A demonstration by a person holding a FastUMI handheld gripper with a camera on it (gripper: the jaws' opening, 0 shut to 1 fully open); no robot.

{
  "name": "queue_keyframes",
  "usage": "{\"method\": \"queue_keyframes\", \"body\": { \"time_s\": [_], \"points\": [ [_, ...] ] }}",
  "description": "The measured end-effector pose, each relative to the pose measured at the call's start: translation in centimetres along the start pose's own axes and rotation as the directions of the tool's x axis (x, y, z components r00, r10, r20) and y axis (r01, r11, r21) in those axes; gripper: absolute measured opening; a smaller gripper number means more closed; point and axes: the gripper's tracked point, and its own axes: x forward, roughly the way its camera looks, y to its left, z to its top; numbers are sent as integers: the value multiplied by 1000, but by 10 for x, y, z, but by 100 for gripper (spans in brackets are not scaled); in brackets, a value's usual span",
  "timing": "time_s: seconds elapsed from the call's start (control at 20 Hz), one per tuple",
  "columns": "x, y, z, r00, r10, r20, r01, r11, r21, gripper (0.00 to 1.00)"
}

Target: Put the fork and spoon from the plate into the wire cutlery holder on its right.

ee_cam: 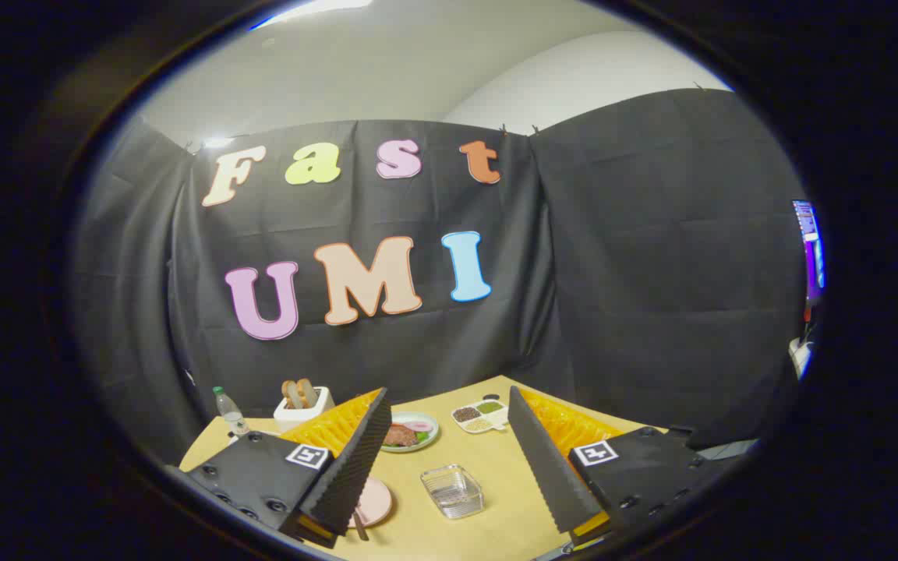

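My gripper (pixel 449 467) is held high above the yellow table (pixel 496 514), fingers wide apart and nothing between them. A pink plate (pixel 377 500) lies below, partly hidden behind the left finger (pixel 351 467). A dark cutlery handle (pixel 360 527) pokes out over the plate's near rim; I cannot tell fork from spoon. The wire cutlery holder (pixel 453 491), a small square mesh basket, stands to the plate's right, between the two fingers and low down.
Farther back lie a plate of food (pixel 410 431), a white divided dish with seeds (pixel 480 417), a white box holding bread (pixel 302 401) and a small water bottle (pixel 228 409). Black cloth walls enclose the table's back and sides.
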Motion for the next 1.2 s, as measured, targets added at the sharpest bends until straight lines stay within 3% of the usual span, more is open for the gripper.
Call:
{"method": "queue_keyframes", "body": {
  "time_s": [0.5, 1.2],
  "points": [
    [-4, -2, 11, 1000, 11, 11, -11, 1000, -15, 97],
    [-10, -8, -7, 1000, 0, -7, 0, 1000, 5, 97]
  ]
}}
